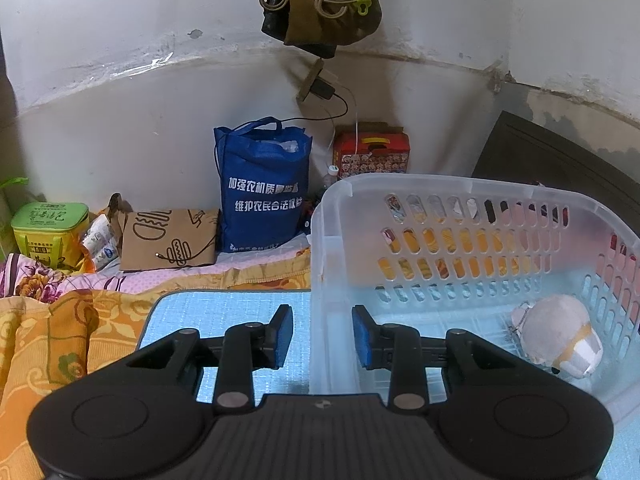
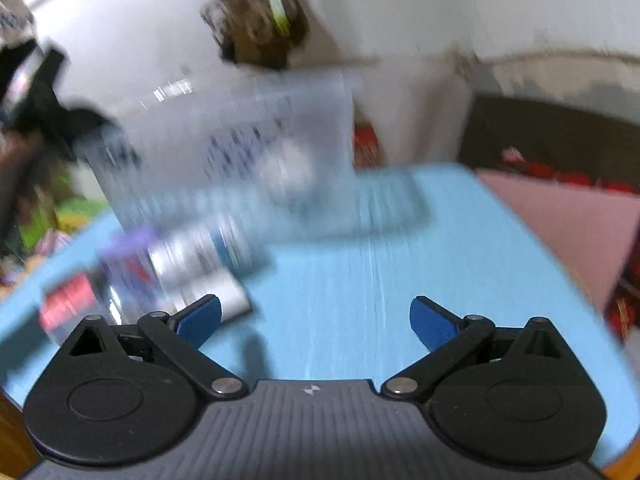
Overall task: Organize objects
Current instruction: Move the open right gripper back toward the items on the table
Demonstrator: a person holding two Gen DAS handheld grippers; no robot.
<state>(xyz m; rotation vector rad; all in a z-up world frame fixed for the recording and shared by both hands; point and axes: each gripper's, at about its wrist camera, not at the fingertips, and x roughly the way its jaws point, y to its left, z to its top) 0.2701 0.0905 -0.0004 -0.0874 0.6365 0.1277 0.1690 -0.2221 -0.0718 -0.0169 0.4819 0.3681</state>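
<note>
A clear plastic basket (image 1: 472, 216) stands on the light blue mat (image 1: 224, 320). A grey and white plush toy (image 1: 560, 336) lies inside it at the right. My left gripper (image 1: 322, 336) straddles the basket's left wall (image 1: 320, 280), jaws partly open, one pad on each side, not visibly touching. The right wrist view is blurred. My right gripper (image 2: 316, 320) is wide open and empty above the mat (image 2: 360, 288). The basket (image 2: 248, 148) shows ahead to the left, with blurred packets (image 2: 180, 264) and a red item (image 2: 68, 304) in front of it.
A blue tote bag (image 1: 264, 188), a brown paper bag (image 1: 168, 244), a green box (image 1: 50, 228) and a red carton (image 1: 372, 156) stand along the wall. An orange floral blanket (image 1: 60, 340) lies left of the mat. A dark board (image 1: 560, 160) leans at the right.
</note>
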